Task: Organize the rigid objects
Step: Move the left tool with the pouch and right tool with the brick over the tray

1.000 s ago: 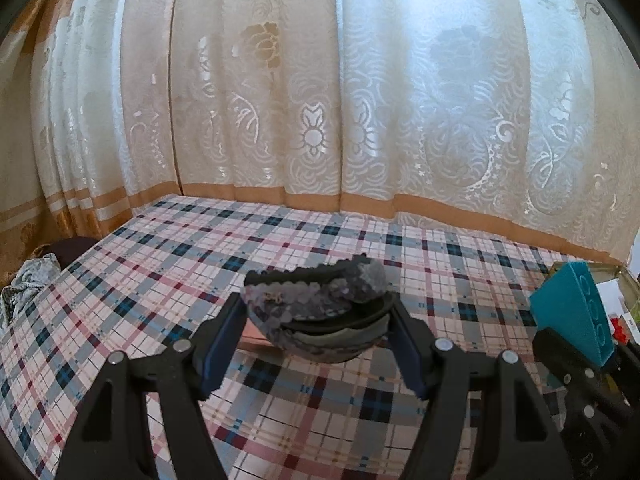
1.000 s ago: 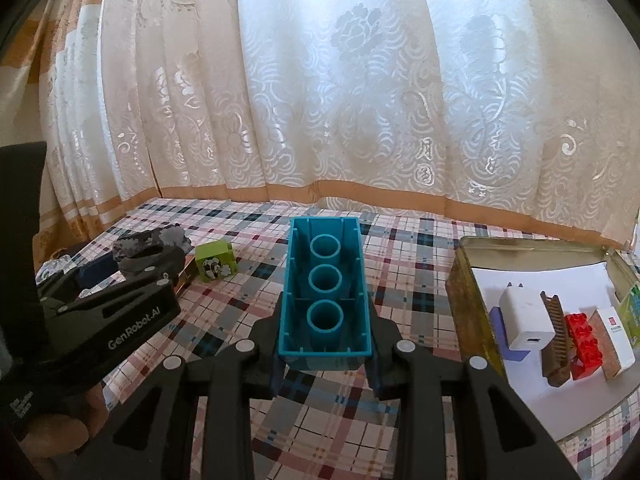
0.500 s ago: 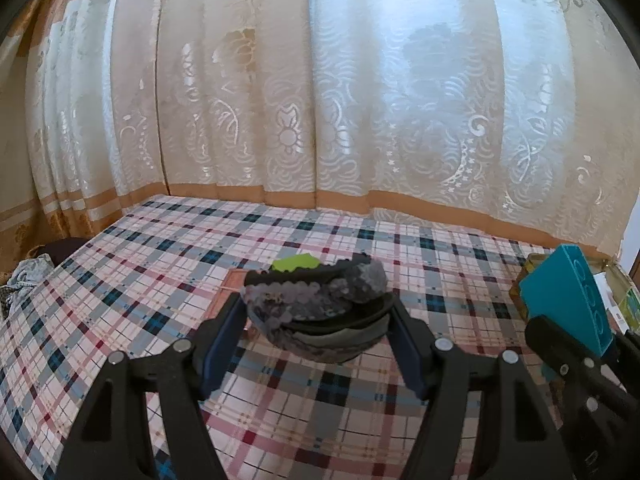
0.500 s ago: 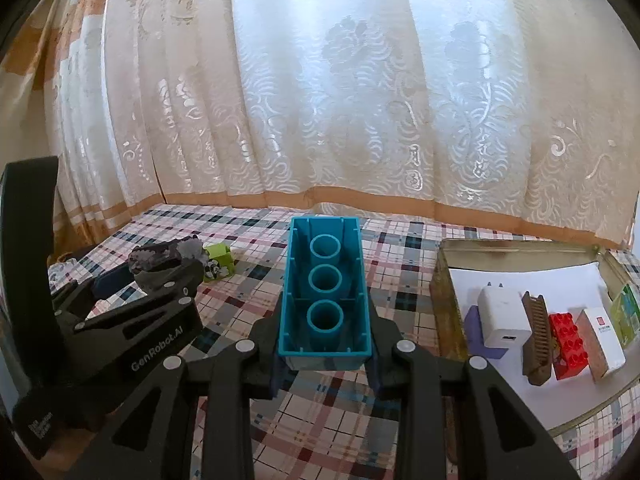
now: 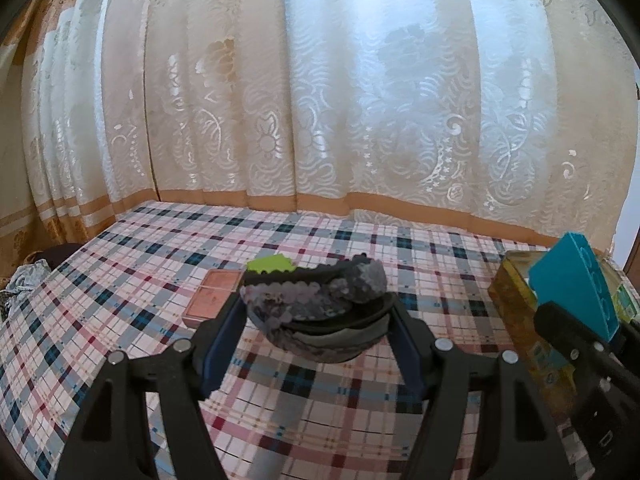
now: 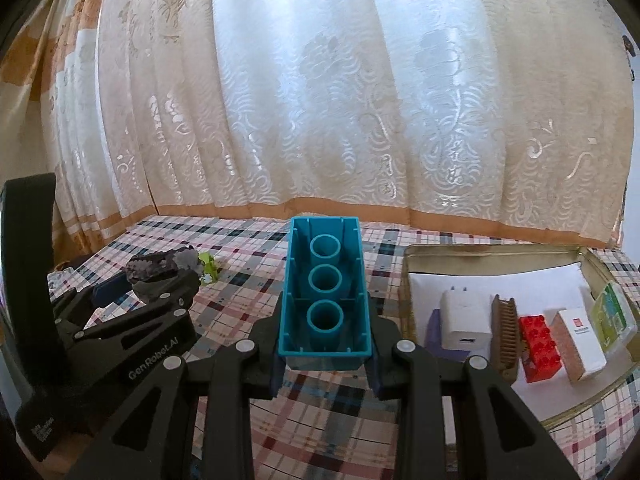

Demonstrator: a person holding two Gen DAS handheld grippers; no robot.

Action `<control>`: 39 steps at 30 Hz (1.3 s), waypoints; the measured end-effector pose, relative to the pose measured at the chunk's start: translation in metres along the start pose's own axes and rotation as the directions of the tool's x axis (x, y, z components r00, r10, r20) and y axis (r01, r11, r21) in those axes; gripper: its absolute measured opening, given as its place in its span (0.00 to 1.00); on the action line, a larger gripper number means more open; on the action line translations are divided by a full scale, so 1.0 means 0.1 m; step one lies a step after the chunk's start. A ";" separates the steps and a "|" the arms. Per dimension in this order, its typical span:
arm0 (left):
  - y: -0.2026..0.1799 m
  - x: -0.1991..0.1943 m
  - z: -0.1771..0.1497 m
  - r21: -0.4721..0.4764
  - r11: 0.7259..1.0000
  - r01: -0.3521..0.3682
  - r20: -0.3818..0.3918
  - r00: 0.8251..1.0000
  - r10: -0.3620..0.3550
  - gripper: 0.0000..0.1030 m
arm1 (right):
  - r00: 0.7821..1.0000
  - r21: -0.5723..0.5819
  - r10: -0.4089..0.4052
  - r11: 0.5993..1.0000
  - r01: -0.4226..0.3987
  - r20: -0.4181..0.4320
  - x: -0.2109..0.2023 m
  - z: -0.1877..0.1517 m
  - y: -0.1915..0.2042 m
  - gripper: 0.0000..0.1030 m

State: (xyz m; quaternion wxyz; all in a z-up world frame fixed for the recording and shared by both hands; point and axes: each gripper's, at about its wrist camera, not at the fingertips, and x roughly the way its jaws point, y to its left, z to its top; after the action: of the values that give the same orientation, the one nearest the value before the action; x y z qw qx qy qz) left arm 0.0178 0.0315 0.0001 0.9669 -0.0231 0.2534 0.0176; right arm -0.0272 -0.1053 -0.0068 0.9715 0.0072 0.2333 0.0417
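My left gripper (image 5: 316,320) is shut on a grey sequined hair clip (image 5: 316,304) and holds it above the plaid cloth. In the right wrist view the same left gripper (image 6: 160,280) shows at the left with the hair clip (image 6: 160,266) at its tips. My right gripper (image 6: 324,332) is shut on a teal toy brick (image 6: 324,300), hollow underside up with three tubes showing. The teal toy brick (image 5: 572,280) also appears at the right of the left wrist view. The open tin box (image 6: 412,276) lies to the right of the brick.
The box holds a white charger (image 6: 464,316), a brown comb (image 6: 506,320), a red brick (image 6: 538,340), a white carton (image 6: 580,338) and a green packet (image 6: 612,316). On the cloth lie a pink flat case (image 5: 212,292) and a green block (image 6: 208,268). A lace curtain (image 5: 320,100) hangs behind.
Both grippers have travelled to the right over the cloth with their loads. The pink case and green block came into the left view; the box sits closer in the right view.
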 end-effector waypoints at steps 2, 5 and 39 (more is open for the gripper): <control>-0.06 -0.02 0.01 0.002 1.000 0.008 0.003 1.000 -0.008 0.67 | 1.000 0.002 -0.004 1.000 0.004 0.004 -0.03 0.00 -0.06 0.33; -0.15 -0.04 0.01 0.011 1.000 0.018 0.008 1.000 -0.019 0.67 | 1.000 0.009 -0.016 1.000 0.016 0.005 -0.05 0.00 -0.15 0.33; -1.57 -0.21 0.07 0.122 0.979 0.164 0.024 0.985 -0.169 0.67 | 0.975 0.087 -0.212 0.975 0.206 0.062 -0.43 0.10 -1.47 0.33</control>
State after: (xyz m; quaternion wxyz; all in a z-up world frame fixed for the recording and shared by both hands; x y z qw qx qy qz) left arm 0.0103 -0.1249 0.0217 0.9689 0.0140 0.2344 -0.0782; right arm -0.0497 -0.2555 0.0166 0.9770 0.0232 0.1997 -0.0706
